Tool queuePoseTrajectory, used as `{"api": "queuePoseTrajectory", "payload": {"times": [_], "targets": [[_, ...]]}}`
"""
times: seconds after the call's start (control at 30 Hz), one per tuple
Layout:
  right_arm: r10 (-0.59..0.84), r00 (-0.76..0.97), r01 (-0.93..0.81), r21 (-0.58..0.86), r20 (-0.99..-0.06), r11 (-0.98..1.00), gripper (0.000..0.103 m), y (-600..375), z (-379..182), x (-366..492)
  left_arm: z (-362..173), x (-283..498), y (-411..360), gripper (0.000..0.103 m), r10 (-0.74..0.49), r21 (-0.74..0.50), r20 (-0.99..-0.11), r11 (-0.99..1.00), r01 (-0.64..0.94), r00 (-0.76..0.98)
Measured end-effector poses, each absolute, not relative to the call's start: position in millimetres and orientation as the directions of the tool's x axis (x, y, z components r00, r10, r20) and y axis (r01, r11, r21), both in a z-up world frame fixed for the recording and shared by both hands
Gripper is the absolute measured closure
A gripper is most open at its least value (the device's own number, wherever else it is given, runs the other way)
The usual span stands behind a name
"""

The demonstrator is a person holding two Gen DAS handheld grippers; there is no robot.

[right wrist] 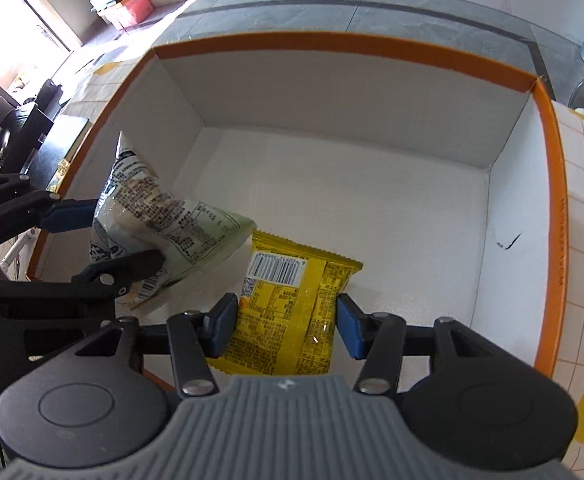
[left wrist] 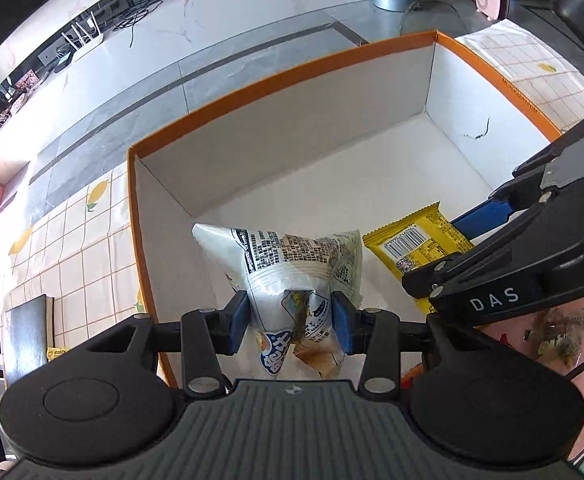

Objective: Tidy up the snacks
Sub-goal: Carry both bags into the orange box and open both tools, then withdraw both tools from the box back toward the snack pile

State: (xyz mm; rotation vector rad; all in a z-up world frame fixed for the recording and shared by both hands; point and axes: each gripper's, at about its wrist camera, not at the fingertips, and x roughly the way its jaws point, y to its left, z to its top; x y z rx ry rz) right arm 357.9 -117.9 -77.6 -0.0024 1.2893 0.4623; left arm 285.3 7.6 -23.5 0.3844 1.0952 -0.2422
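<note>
A white snack bag (left wrist: 292,272) with black print is pinched between the blue pads of my left gripper (left wrist: 291,320), over the near left part of a white box with an orange rim (left wrist: 275,80). The bag also shows in the right wrist view (right wrist: 163,220). A yellow snack pack (right wrist: 287,304) lies between the pads of my right gripper (right wrist: 287,326), low in the box (right wrist: 332,46); the left pad touches it, the right pad stands a little off. The yellow pack (left wrist: 416,244) and the right gripper (left wrist: 480,240) show in the left wrist view.
The box stands on a tablecloth (left wrist: 79,248) with an orange grid and lemon print. More snacks (left wrist: 556,332) lie near the box's front right. A dark chair (left wrist: 27,336) stands left of the table. Grey floor tiles (left wrist: 211,80) lie beyond.
</note>
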Motion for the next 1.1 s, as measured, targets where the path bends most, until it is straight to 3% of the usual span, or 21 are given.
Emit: {"api": "queuePoseTrajectory", "payload": {"times": [0.37,0.67,1.1], "targets": [[0.32,0.093,-0.253,0.289,-0.943,0.923,0.051,-110.4,-103.3,371.0,-30.3,296.4,8.9,0.051,0.038,0.205,-0.907,0.91,0.36,0.42],[0.308,0.068,-0.227,0.286,-0.949,0.931,0.05,-102.0,-107.7,371.3,-15.1,290.1,13.3,0.03,0.051,0.235,-0.882,0.908,0.346,0.468],[0.293,0.161,-0.219,0.255,-0.943,0.942,0.042,-109.0,-61.1,351.0,26.0,263.3,24.2,0.029,0.01,0.197,-0.841,0.937,0.29,0.54]]}}
